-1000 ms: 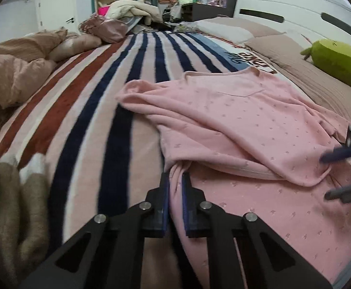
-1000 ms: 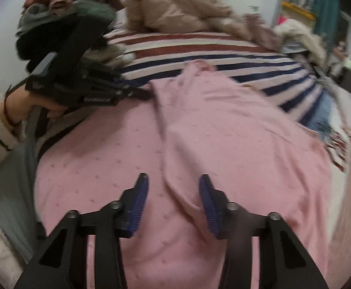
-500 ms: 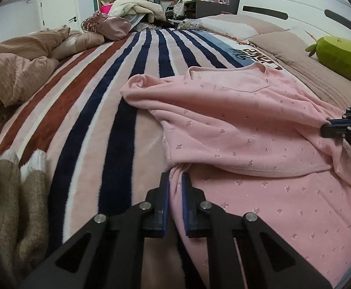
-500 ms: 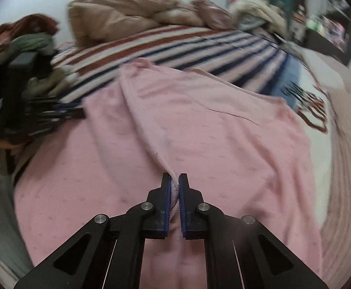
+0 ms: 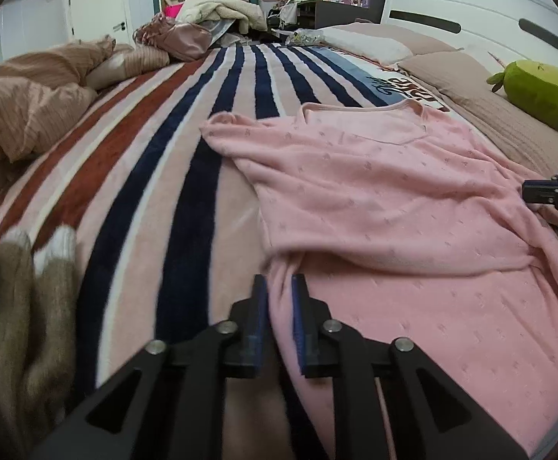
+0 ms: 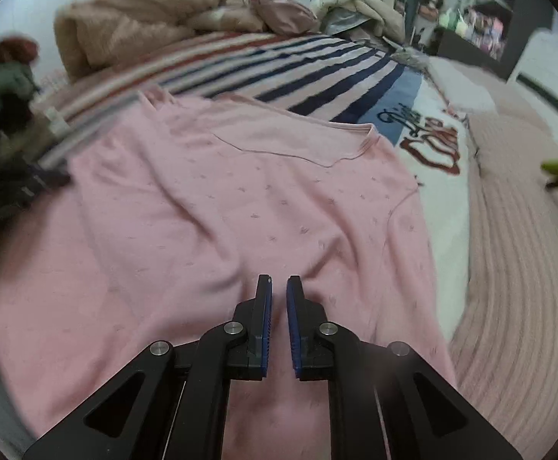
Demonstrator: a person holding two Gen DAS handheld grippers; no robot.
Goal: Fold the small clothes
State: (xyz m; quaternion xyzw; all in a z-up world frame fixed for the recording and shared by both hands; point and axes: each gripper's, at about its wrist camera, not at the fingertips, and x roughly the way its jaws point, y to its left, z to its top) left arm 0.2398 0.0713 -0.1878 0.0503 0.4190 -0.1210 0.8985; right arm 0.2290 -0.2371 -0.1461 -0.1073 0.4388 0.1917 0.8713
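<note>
My left gripper (image 5: 279, 291) is clamped on the pink top (image 5: 375, 176), with a gathered edge of the fabric pinched between its blue-lined fingers (image 5: 258, 306) at the garment's near left side. My right gripper (image 6: 278, 295) is likewise closed on a fold of the same pink top (image 6: 240, 191), cloth bunching up between its fingers (image 6: 264, 306); in the left wrist view this gripper (image 5: 555, 191) appears at the far right edge of the garment. The top lies spread across the striped blanket (image 5: 187, 122), neckline away from me, one layer folded over the lower part so that a soft ridge crosses its width. A sleeve end (image 5: 221, 122) rests on the navy and cream stripes beyond my left gripper. To the left of the blanket lies a crumpled tan quilt (image 5: 30, 96), and nearer me a brown furry cloth (image 5: 22, 306) at the frame edge. Beyond the top, a beige ribbed cover (image 5: 509, 122) runs along the bed's right side, bearing a green plush toy (image 5: 543, 88) just beside the white headboard (image 5: 470, 11). At the far end of the bed sit a mauve bag (image 5: 179, 36) and a heap of pale bedding (image 5: 217, 9). The right wrist view is blurred at its left edge, where a dark pile of clothes (image 6: 3, 76) shows.
</note>
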